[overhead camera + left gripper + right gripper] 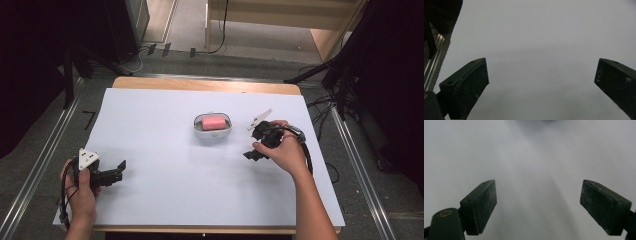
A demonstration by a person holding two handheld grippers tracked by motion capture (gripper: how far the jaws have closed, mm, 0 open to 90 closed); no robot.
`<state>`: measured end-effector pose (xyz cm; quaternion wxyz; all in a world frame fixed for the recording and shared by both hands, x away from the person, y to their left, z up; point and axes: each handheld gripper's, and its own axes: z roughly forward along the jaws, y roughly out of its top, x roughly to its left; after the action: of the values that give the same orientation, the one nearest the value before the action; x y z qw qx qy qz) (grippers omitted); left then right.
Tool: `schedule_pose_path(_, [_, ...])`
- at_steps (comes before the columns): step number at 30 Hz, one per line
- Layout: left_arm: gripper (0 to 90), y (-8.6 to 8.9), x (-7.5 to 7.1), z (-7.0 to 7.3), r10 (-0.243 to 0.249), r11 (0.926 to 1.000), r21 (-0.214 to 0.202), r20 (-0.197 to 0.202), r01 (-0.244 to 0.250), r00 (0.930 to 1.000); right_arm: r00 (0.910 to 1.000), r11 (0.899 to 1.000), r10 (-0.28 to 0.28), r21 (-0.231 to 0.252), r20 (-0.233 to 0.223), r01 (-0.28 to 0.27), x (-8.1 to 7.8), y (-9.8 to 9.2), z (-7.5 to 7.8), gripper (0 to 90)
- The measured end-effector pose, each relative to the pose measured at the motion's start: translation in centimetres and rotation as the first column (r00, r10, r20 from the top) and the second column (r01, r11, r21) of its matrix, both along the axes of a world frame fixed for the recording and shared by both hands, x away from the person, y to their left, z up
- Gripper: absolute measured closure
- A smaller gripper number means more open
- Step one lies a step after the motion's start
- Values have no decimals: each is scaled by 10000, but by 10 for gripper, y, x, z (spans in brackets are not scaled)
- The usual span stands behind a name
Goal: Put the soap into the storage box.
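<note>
A pink soap bar (213, 121) lies in a small white dish (197, 126) at the middle of the white-covered table (165, 190). My right gripper (251, 154) is held just right of the dish, pointing down toward the sheet and apart from the dish. Its jaws stand open over bare white sheet (539, 187). My left gripper (119, 170) rests at the near left corner, far from the dish, pointing right. In its own view the jaws are wide open (541, 67) with nothing but white sheet between them.
The table's wooden far edge (205, 85) shows beyond the sheet. Metal floor rails (40, 165) run along both sides, with cables (325, 107) and dark stands to the right. Bare sheet spreads between the two hands.
</note>
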<state>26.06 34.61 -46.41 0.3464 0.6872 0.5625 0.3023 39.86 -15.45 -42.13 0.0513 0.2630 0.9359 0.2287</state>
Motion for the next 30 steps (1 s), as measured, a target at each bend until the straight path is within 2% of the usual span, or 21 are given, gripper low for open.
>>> schedule_pose_path(7, [0, 0, 0, 0, -13, 10000, 16, -1, 13, 10000, 9980, 9983, -555, 196, 299, 549, -8, -14, -5, 132])
schedule_pose_path(8, [0, 0, 0, 0, -19, 10000, 9, 6, 19, 10000, 9956, 9961, -852, 284, 396, 841, -11, -19, -8, 117])
schedule_pose_path(13, [0, 0, 0, 0, -17, 10000, 22, 7, 17, 10000, 9903, 9906, -1276, 569, 547, 1245, -19, -31, -13, 80])
schedule_pose_path(15, [0, 0, 0, 0, -23, 10000, 28, 11, 23, 10000, 9871, 9864, -1464, 853, 642, 1407, -22, -38, -15, 80])
schedule_pose_path(21, [0, 0, 0, 0, -5, 10000, 21, 37, 5, 10000, 9784, 9750, -1960, 1195, 655, 1873, -31, -52, -20, 62])
schedule_pose_path(22, [0, -1, 0, 0, 3, 10000, 39, 27, -4, 10000, 9726, 9683, -2203, 1374, 743, 2088, -36, -59, -22, 55])
schedule_pose_path(24, [0, -1, 0, 0, 12, 10000, 56, 26, -12, 10000, 9689, 9630, -2351, 1533, 767, 2215, -39, -65, -24, 53])
schedule_pose_path(30, [0, -1, 0, 0, 0, 10000, 88, 5, -1, 10000, 9465, 9366, -3077, 2060, 968, 2834, -52, -83, -31, 51])
